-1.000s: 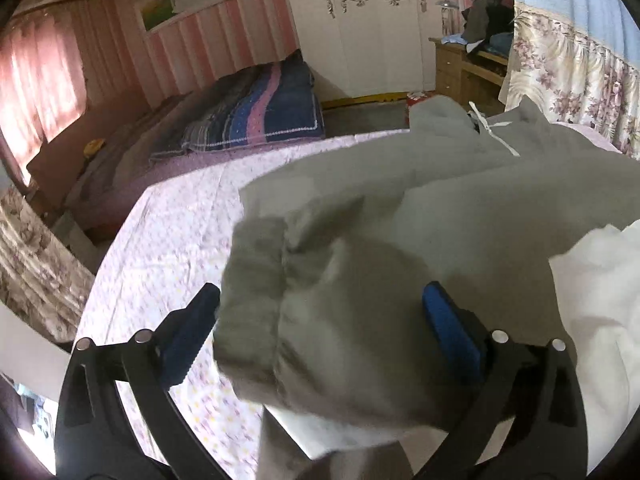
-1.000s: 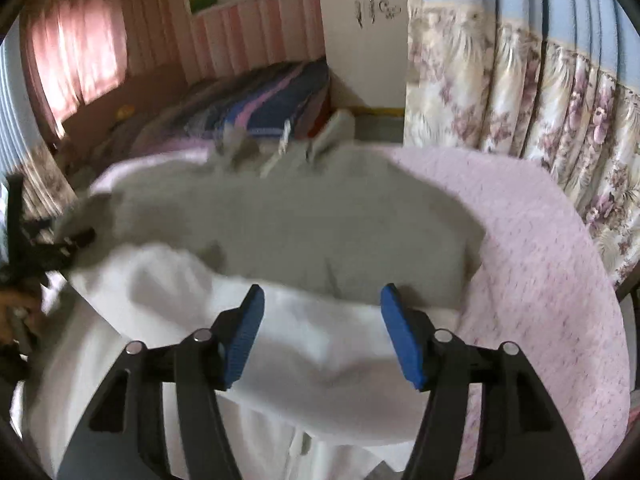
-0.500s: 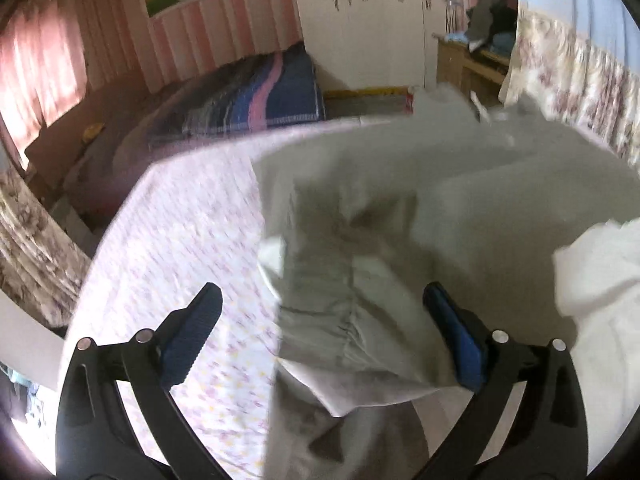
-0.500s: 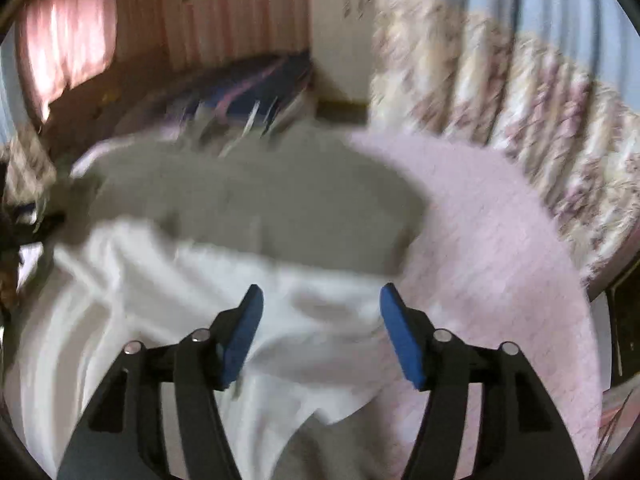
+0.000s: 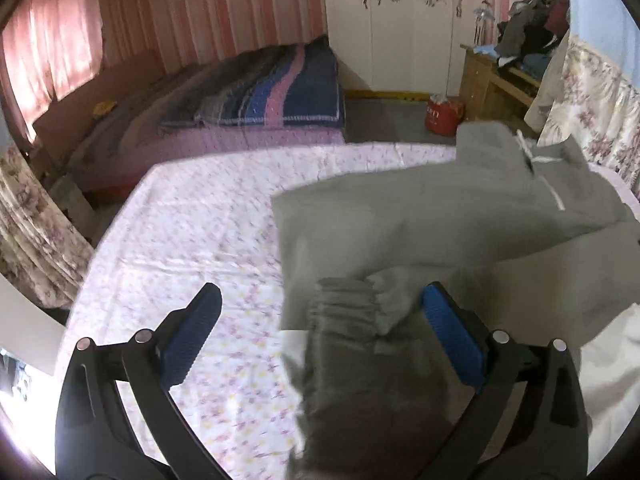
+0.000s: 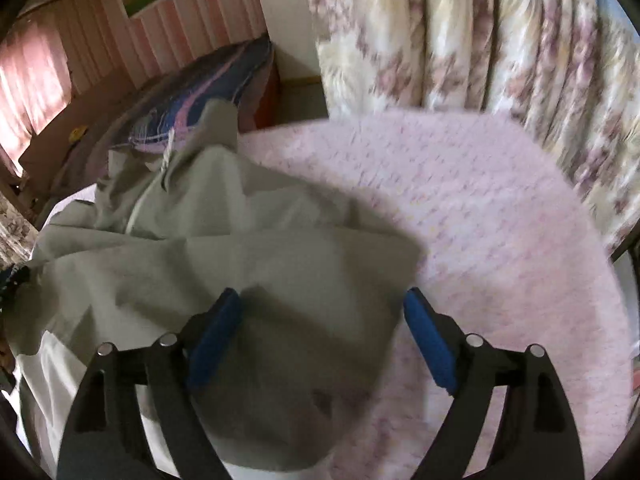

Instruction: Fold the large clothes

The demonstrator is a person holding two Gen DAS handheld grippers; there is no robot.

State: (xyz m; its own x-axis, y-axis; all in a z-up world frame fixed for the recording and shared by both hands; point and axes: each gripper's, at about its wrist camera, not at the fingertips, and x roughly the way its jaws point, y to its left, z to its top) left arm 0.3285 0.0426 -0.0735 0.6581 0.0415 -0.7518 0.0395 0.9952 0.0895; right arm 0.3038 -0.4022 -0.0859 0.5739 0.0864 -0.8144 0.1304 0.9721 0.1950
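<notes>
Grey garment spread on pink bedsheet, left gripper wide open over its cuff, right gripper opening, gripping nothing, above garment's edge

Grey hoodie cut off at bottom edge; curtain blurred
</notes>
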